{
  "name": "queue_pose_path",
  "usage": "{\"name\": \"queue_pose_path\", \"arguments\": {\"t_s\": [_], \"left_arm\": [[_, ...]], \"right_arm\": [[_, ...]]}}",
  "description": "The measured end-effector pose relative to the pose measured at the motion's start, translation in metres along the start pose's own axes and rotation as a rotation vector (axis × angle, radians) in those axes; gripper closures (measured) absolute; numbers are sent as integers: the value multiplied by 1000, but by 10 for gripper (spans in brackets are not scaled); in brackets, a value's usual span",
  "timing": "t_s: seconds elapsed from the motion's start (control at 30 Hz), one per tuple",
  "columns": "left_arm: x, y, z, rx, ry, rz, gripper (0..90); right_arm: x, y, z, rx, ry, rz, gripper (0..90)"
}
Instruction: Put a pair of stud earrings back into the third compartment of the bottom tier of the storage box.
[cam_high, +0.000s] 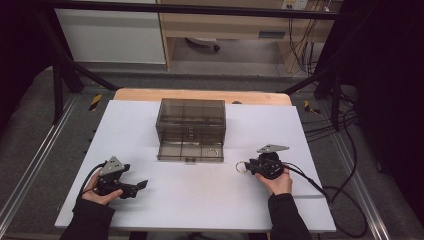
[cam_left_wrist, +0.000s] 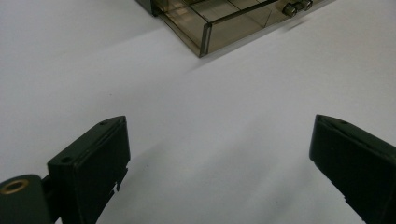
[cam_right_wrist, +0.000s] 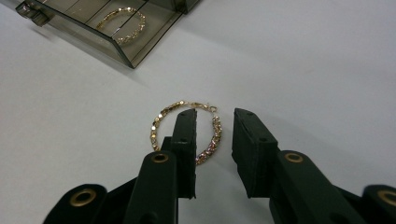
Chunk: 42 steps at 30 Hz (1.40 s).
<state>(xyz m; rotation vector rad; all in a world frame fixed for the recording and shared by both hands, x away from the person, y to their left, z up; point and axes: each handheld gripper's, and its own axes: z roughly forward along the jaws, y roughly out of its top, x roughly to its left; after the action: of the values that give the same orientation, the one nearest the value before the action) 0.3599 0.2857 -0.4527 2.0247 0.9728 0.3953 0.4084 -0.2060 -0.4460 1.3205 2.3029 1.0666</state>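
Note:
A gold beaded hoop earring (cam_right_wrist: 155, 127) lies flat on the white table, right of the box's drawer (cam_high: 241, 167). My right gripper (cam_right_wrist: 215, 116) points down at it. One jaw stands inside the hoop and the other outside, so the hoop's near side lies in the narrow gap, with the pads not visibly pressing on it. A second hoop earring (cam_right_wrist: 122, 39) rests in the pulled-out bottom drawer (cam_right_wrist: 121, 53) of a smoky clear drawer box (cam_high: 190, 120). My left gripper (cam_left_wrist: 219, 154) rests at the front left (cam_high: 135, 176), open wide with nothing between its fingers.
The white board (cam_high: 150, 210) covers a wooden table. The open drawer (cam_left_wrist: 205, 37) juts toward me from the box in the middle. Cables trail off the right edge (cam_high: 320, 187). A dark metal frame and floor surround the table.

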Motion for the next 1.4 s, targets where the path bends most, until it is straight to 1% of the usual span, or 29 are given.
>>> {"name": "queue_pose_path", "arguments": {"t_s": [0.13,0.2,0.4,0.57,0.77,0.9,1.13,1.4], "left_arm": [[0,0,0,1,1,0,51],[0,0,0,1,2,-2,51],[0,-1,0,3,1,-2,51],[0,0,-1,-2,1,-4,51],[1,-1,-1,-3,3,-7,51],[1,-1,-1,-3,2,-7,51],[1,-1,-1,-4,3,-6,51],[1,-1,-1,-5,2,-10,51]], "right_arm": [[1,0,2,3,-2,2,740],[1,0,4,6,4,2,753],[1,0,7,20,5,-6,785],[2,-1,7,20,-10,-14,815],[2,0,7,28,-11,-15,860],[2,0,6,31,-8,-4,864],[2,0,6,35,-6,-1,869],[1,1,4,26,1,-5,875]]}}
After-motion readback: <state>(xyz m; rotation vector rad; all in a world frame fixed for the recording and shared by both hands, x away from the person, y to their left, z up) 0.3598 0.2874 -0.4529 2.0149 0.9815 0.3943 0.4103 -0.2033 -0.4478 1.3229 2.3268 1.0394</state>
